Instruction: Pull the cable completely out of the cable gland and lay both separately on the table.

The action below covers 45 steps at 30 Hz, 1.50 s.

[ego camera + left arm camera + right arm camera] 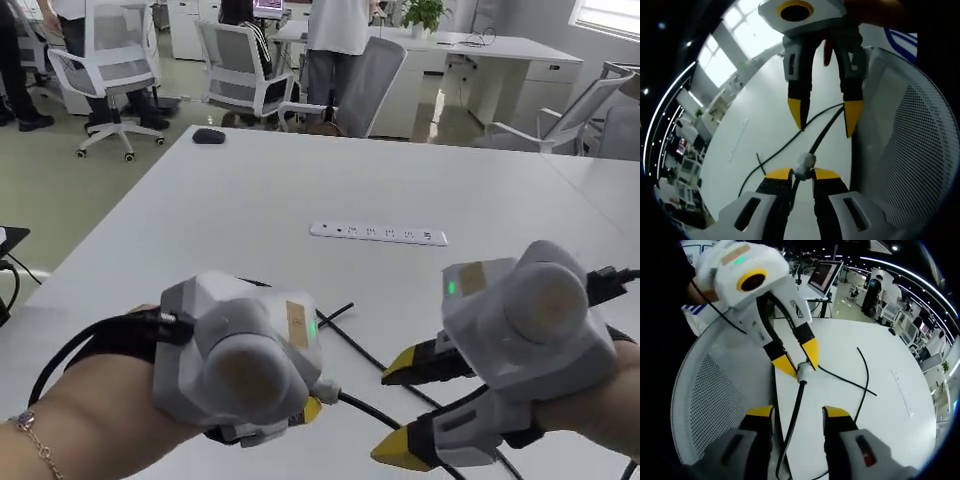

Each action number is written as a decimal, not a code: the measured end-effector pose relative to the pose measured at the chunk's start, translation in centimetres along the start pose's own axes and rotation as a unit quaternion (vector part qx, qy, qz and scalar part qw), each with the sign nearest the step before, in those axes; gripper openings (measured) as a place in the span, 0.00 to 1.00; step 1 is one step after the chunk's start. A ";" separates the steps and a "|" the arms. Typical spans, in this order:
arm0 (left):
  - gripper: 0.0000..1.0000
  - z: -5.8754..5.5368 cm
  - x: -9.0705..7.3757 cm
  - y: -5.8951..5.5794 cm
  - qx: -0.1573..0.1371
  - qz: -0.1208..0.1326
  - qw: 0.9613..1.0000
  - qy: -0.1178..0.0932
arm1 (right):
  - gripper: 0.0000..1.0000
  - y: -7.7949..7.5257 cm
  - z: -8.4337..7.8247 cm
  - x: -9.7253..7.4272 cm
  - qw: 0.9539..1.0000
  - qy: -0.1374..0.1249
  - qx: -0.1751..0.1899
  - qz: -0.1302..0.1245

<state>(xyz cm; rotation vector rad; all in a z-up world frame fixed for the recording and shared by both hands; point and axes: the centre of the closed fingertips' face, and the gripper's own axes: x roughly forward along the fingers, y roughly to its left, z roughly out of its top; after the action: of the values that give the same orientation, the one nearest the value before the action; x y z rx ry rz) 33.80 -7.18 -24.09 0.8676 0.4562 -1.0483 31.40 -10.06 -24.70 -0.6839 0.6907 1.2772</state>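
Cable gland, a small pale, ribbed plastic fitting, sits pinched between the yellow tips of the left gripper, whose jaws are closed tight on it. From the gland a thin, smooth black cable runs straight through the gap of the right gripper. That gripper's jaws stand wide apart, one tip on each side of the cable, and hold nothing. Both tools have rounded, glossy white shells with dark jaw arms. A beaded bracelet circles the wrist behind the left one. Close by the grippers in their own views curves a white mesh chair back, finely perforated. The cable's loose length trails in bends over the matte white table. Farther up the tabletop lies a long, flat white power strip, well apart from the grippers, and near the far edge a small dark rounded object. Beyond the table stand white-framed office chairs on castors, more white desks and several people.
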 end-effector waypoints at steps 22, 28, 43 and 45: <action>0.17 -0.3 0.1 -0.5 0.014 -0.004 1.000 0.004 | 0.03 -0.2 -1.5 0.0 1.000 0.021 0.004 -0.010; 0.17 -0.8 -0.1 -0.3 0.009 -0.001 1.000 0.007 | 0.03 0.1 -2.9 -0.3 0.999 0.022 0.019 -0.015; 0.17 -1.7 -0.2 0.3 0.009 0.004 1.000 0.018 | 0.03 -0.4 -8.1 -1.5 0.995 0.058 0.070 -0.046; 0.17 -1.6 -0.2 0.2 0.010 0.003 1.000 0.018 | 0.03 -0.5 -8.7 -1.6 0.994 0.060 0.075 -0.050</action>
<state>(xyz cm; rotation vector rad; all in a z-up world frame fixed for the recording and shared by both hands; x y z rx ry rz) 34.03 -5.74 -24.84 0.9059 0.4734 -1.0337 30.96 -17.90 -28.79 -0.6667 0.8331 1.0875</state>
